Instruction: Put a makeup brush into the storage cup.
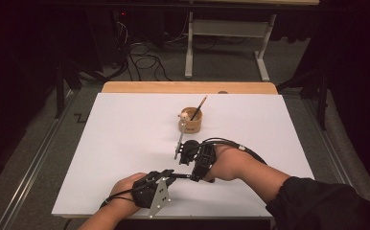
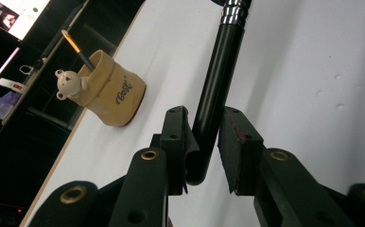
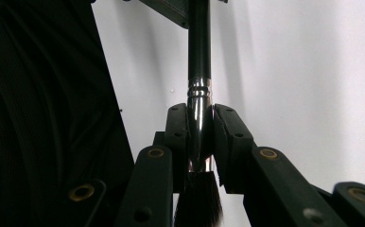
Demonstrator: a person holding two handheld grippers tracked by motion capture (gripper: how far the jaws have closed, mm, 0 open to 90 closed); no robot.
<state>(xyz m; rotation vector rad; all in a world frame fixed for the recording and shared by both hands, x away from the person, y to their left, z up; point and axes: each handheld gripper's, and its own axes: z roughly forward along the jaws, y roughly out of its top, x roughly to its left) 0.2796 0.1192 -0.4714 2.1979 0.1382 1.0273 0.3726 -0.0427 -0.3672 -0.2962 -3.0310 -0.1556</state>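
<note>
Makeup brush [image 3: 199, 85] bridges your two grippers, low over the desk [image 1: 125, 129].
Right gripper [image 3: 200, 137] clamps its ferrule; left gripper [image 2: 208, 142] brackets the handle's end, one pad apart. Bear cup [image 1: 191, 120] stands near, desk edges well apart.

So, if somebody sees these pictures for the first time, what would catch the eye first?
Probably the black makeup brush held between both tongs near the front of the white table: the right tongs clamp its silver ferrule, and the left tongs stand around its handle end. Next comes the tan bear-faced cup with a pencil in it, standing behind them at mid-table.
</note>
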